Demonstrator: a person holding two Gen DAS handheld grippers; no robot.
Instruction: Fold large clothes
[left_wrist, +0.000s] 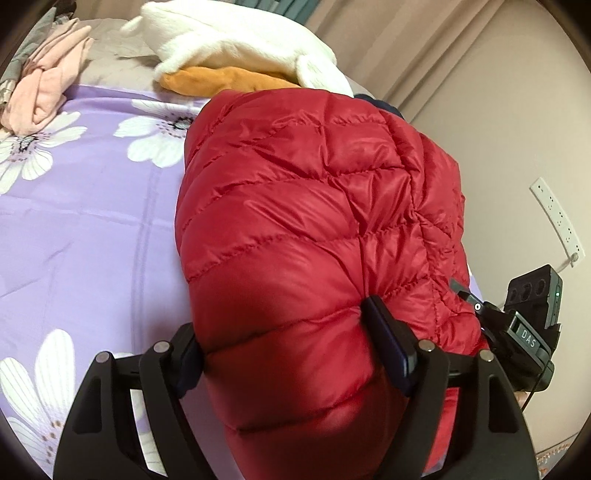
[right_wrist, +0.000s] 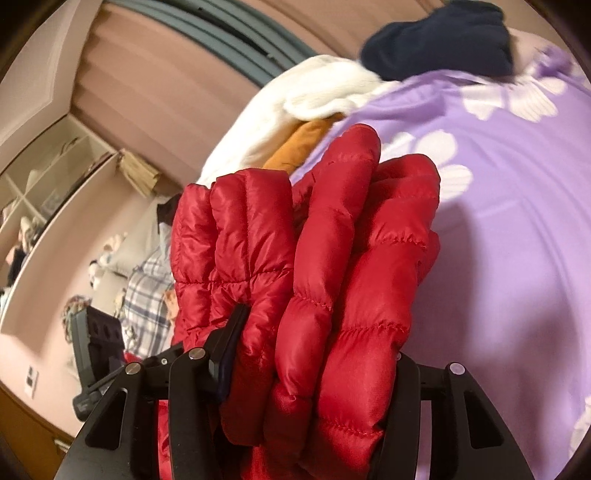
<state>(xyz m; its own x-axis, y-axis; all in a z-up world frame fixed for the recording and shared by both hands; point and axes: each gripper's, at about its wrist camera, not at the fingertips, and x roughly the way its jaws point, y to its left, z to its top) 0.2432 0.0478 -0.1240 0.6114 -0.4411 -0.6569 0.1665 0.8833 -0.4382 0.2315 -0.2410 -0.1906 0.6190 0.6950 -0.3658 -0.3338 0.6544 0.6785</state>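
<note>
Left gripper: fingers clamped on a thick fold of the red quilted jacket; right gripper: fingers likewise closed on bunched jacket layers; the jacket lies partly on the bed, over its lilac floral sheet, near the bed's edge; white fleece, orange garment and pink clothing lie beyond it; a navy garment rests farther off.

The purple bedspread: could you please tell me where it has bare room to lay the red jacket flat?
The bedspread lies bare left of the red jacket, between the pink clothes and the near edge. It is crowded at the far end, where the white fleece covers an orange garment beside a navy one.
</note>
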